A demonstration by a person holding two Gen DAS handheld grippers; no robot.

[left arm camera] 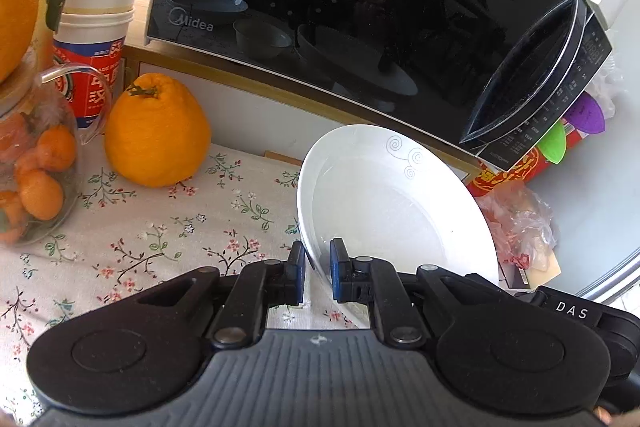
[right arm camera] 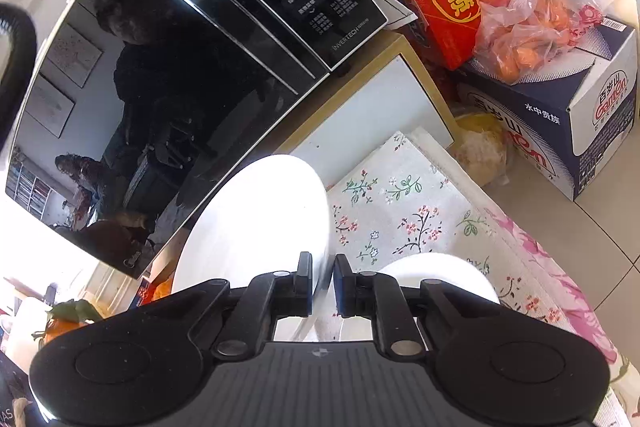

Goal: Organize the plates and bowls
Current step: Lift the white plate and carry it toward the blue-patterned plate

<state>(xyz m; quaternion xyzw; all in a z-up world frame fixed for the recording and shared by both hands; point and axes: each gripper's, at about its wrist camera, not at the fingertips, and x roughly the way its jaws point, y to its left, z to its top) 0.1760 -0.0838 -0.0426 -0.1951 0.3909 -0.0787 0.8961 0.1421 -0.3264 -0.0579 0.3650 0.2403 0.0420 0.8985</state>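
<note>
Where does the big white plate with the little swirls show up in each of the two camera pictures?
Left wrist view: the white plate is right of centre, tilted on edge, its rim pinched in the left claw.
Right wrist view: probably the same plate, lower centre, overexposed, rim in the right claw.
Shared landmark: the black microwave behind it.

1. Bright daylight, both views sharp at centre.
2. Plate (right arm camera: 256, 223) blown out white in right view.
3. Microwave (left arm camera: 360, 11) door mirrors room, w/ glare.
4. Heavy fisheye bending, dark corners.
</note>
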